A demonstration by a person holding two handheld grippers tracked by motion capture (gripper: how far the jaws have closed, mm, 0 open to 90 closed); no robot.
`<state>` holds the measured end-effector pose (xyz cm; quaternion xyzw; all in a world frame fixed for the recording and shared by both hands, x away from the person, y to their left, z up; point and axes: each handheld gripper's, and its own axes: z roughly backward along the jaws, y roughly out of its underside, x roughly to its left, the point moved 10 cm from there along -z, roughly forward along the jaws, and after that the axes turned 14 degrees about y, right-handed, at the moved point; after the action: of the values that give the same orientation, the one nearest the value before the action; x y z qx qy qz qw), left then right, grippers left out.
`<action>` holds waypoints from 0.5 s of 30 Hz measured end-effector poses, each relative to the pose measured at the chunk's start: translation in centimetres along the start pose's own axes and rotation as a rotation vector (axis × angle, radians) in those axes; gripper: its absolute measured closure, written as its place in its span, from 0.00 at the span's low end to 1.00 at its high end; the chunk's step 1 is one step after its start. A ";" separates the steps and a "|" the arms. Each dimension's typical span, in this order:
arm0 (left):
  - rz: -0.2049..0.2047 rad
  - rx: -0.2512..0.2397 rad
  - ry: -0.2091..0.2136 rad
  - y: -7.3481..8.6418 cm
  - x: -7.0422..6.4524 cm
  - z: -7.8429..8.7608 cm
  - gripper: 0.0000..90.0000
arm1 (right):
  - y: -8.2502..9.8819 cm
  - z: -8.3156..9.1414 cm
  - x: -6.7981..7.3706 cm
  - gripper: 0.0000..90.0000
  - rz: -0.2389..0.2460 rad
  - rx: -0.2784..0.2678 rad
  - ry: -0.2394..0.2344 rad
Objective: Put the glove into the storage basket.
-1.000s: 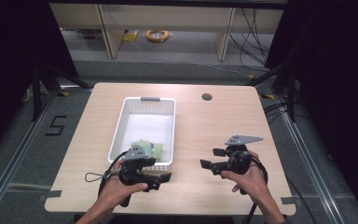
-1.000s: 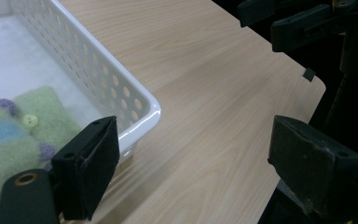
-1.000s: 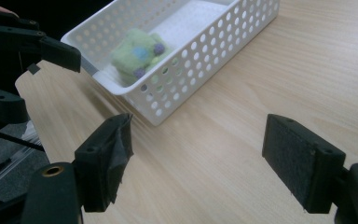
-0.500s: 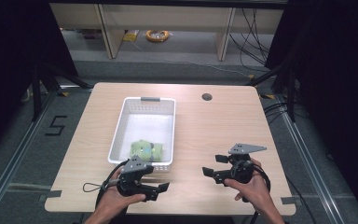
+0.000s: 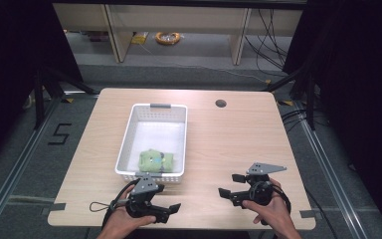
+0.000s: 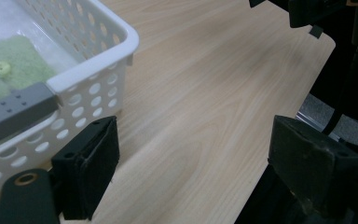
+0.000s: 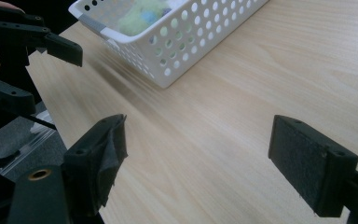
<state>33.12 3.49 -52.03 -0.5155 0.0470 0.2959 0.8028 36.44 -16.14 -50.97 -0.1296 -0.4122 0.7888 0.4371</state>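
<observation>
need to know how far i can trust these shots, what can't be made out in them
- The green cloth in the basket: too small in the high view to tell what it is; cut off by the top edge in the right gripper view, partly hidden by the basket wall in the left gripper view.
- The right hand-held gripper: cut off by the top edge in the left gripper view.
- The yellow coil on the floor: too small.

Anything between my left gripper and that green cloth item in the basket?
Yes: the white basket's near wall. The left gripper sits open outside it at the table's front edge; the green cloth item lies inside, so go over the rim.
</observation>
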 end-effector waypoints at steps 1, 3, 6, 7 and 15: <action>0.002 0.007 0.000 0.1 0.0 0.0 0.17 | 0.2 0.1 0.4 0.22 -0.037 0.018 -0.016; -0.003 0.012 -0.003 0.3 0.0 0.0 0.17 | 0.5 0.1 0.2 0.22 -0.024 0.012 -0.006; -0.005 0.017 -0.006 0.7 -0.1 -0.2 0.17 | 0.9 0.0 0.3 0.21 -0.019 0.006 -0.007; -0.016 0.021 -0.008 0.8 -0.1 -0.2 0.17 | 0.9 0.0 0.1 0.21 -0.002 0.000 -0.004; -0.026 0.036 0.004 2.0 -0.2 -0.6 0.17 | 2.1 0.2 0.3 0.18 0.010 -0.015 -0.008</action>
<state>32.02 3.50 -53.85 -0.5020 0.0472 0.2835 0.8157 34.95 -16.57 -52.36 -0.1320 -0.4193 0.7883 0.4305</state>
